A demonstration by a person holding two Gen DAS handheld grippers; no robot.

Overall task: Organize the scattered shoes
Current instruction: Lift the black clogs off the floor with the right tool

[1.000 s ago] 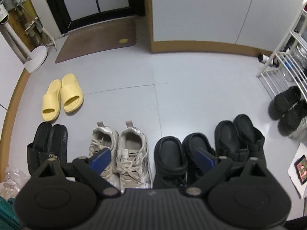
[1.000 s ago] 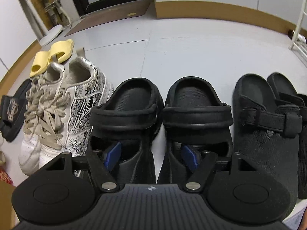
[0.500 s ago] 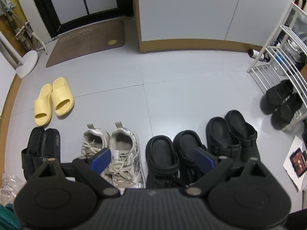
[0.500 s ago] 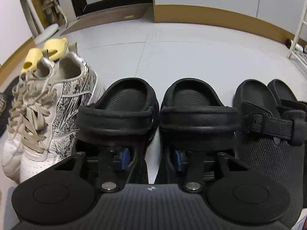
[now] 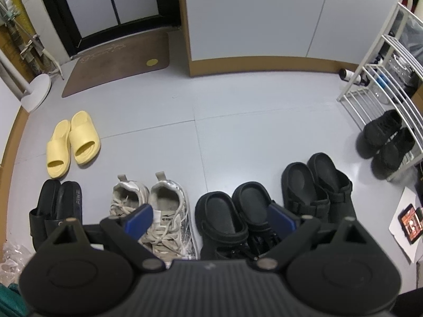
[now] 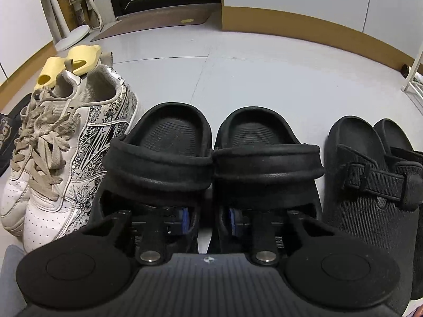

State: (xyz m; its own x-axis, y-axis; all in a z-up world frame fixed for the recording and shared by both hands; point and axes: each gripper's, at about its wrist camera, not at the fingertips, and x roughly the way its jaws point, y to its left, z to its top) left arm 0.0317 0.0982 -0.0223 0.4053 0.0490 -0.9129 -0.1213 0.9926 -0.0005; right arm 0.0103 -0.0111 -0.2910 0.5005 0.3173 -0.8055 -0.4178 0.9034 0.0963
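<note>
Seen from the left wrist, pairs stand in a row on the grey floor: black slides (image 5: 56, 208), white sneakers (image 5: 156, 211), black clogs (image 5: 232, 216) and black strap mules (image 5: 317, 185). Yellow slides (image 5: 72, 142) lie behind the row at the left. My left gripper (image 5: 210, 218) hangs open high above the row, holding nothing. My right gripper (image 6: 208, 216) is low, shut on the touching inner walls of the black clogs (image 6: 211, 158), one finger inside each clog. The white sneakers (image 6: 71, 163) stand left of the clogs and the strap mules (image 6: 370, 179) right of them.
A white wire rack (image 5: 383, 60) stands at the right with black sneakers (image 5: 386, 137) at its foot. A brown doormat (image 5: 119, 58) lies before the dark door. A white round stand base (image 5: 35, 92) is at far left. A phone on paper (image 5: 408, 222) lies at the right.
My right gripper's fingers went from wide apart to pinched together on the clogs' inner walls. My left gripper rose and pulled back, so more of the room shows.
</note>
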